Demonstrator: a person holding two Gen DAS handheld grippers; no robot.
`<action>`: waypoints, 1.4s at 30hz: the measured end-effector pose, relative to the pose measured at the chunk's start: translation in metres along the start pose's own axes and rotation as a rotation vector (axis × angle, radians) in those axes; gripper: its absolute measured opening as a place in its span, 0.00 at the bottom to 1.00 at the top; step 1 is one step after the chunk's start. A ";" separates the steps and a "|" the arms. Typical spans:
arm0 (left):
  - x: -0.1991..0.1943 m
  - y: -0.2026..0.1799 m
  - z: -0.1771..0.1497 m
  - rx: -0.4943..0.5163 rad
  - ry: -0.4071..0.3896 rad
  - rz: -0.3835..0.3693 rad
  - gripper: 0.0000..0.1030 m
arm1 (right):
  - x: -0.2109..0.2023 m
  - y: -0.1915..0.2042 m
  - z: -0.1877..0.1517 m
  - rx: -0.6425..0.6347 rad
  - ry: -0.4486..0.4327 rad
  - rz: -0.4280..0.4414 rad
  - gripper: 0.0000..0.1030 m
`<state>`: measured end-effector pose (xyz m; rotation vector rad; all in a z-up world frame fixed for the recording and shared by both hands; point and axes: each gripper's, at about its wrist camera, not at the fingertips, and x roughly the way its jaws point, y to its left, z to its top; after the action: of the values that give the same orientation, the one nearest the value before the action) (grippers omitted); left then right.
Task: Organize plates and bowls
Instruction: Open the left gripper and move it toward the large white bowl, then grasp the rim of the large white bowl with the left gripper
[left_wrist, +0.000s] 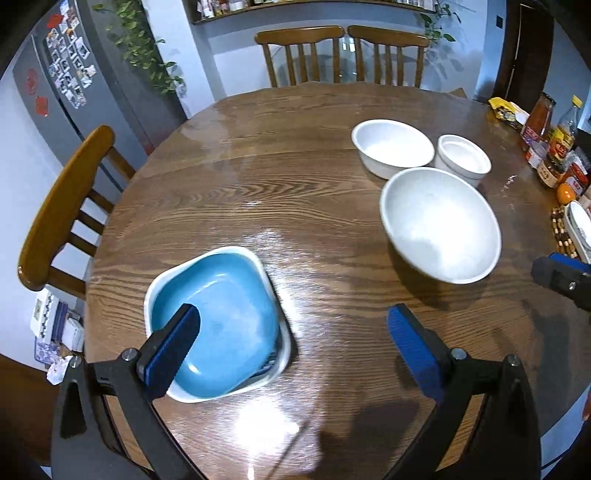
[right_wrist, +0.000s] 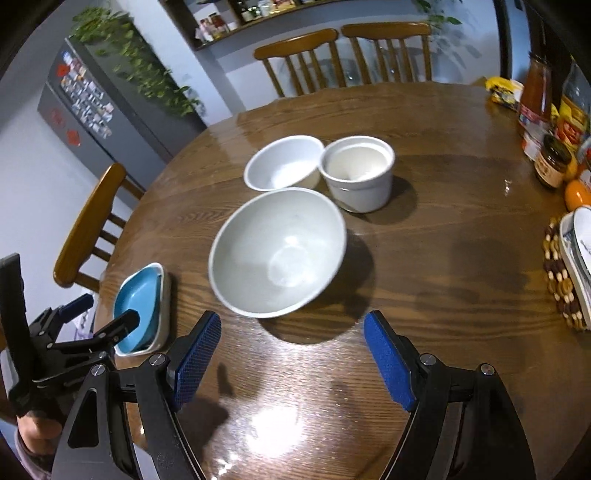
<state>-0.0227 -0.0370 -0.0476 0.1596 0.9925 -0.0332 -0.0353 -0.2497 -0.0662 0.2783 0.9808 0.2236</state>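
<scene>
A blue square dish (left_wrist: 221, 325) sits nested in a white square dish (left_wrist: 155, 291) near the table's left edge. My left gripper (left_wrist: 295, 332) is open; its left finger (left_wrist: 173, 343) hangs over the blue dish's near corner and its right finger is above bare wood. A large white bowl (right_wrist: 277, 251), edges blurred, rests just beyond my right gripper (right_wrist: 291, 350), which stands open with nothing between its fingers. Behind it are a medium white bowl (right_wrist: 282, 162) and a small white straight-sided bowl (right_wrist: 358, 173). The left gripper (right_wrist: 101, 314) also shows by the blue dish (right_wrist: 140, 306).
Jars and bottles (right_wrist: 546, 122), an orange (right_wrist: 576, 195) and a dish on a beaded trivet (right_wrist: 561, 273) line the round wooden table's (right_wrist: 443, 240) right edge. Wooden chairs (left_wrist: 343, 55) stand at the far side and the left. A hand (right_wrist: 33, 432) holds the left gripper.
</scene>
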 end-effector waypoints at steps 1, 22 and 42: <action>0.001 -0.003 0.001 0.001 0.002 -0.009 0.99 | 0.000 -0.003 0.000 0.003 0.002 -0.003 0.78; 0.036 -0.045 0.036 0.015 0.055 -0.106 0.98 | 0.012 -0.042 0.015 0.066 0.027 -0.031 0.78; 0.089 -0.070 0.046 0.050 0.165 -0.239 0.26 | 0.064 -0.046 0.030 0.097 0.097 0.022 0.43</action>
<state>0.0568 -0.1090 -0.1053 0.0898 1.1724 -0.2667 0.0270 -0.2767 -0.1161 0.3701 1.0863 0.2114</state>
